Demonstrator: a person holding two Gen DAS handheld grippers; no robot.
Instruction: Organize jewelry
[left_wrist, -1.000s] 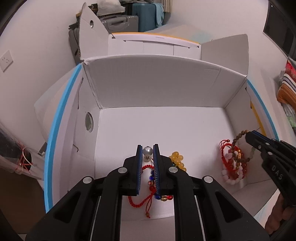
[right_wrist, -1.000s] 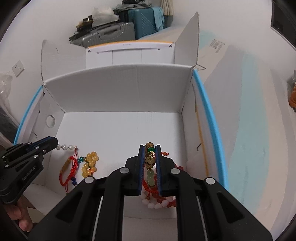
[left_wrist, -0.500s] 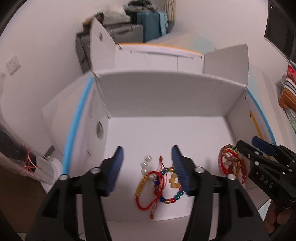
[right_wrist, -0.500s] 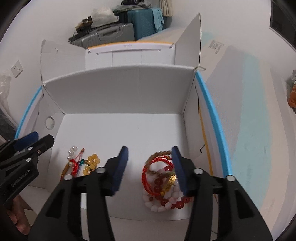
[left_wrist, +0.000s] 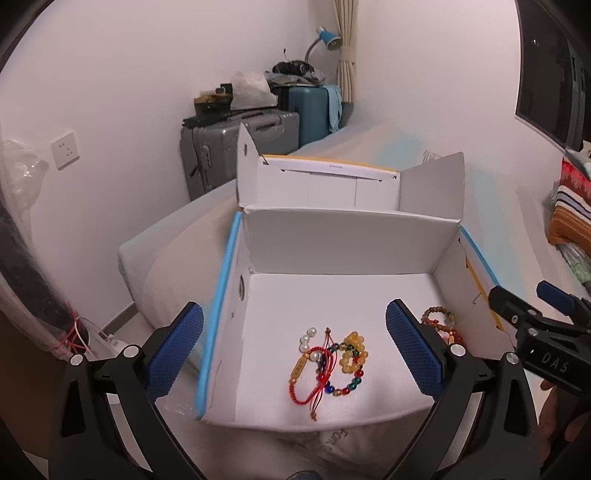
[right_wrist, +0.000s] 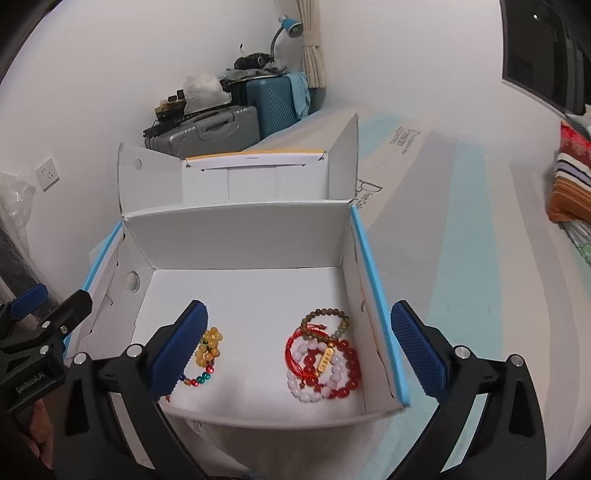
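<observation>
Two hand-held black tongs with blue ribbed pads hover at the near edge of an open white cardboard box (left_wrist: 347, 240) with blue trim along its side walls. The box sits on a pale bed (right_wrist: 461, 258).

The left tongs (left_wrist: 294, 349) are released, their pads spread wide and holding nothing. One pad hangs outside the box's left wall, the other over the box floor.

The right tongs (right_wrist: 308, 345) are likewise released and empty, with one pad over the box floor and the other just outside the right wall.

Inside the box, two separate heaps of jewelry lie near the front edge. Towards the left wall lies a tangle of a red cord bracelet (left_wrist: 308, 373) with a gold tube charm, a few white pearls (left_wrist: 307, 338), a string of multicoloured glass beads (left_wrist: 345, 384) and a cluster of yellow beads (left_wrist: 352, 350); these pieces overlap one another.

Towards the right wall, well apart from the first heap, lies a second pile. It holds a brown wooden bead bracelet (right_wrist: 325, 321), a red cord bracelet, a string of white beads (right_wrist: 306, 391) and a string of large red beads (right_wrist: 351, 365), with a gold bar charm (right_wrist: 325, 360) resting on top.

Behind the box, against the white wall, stand a grey suitcase (left_wrist: 236, 147) and a teal suitcase (left_wrist: 314, 110).
</observation>
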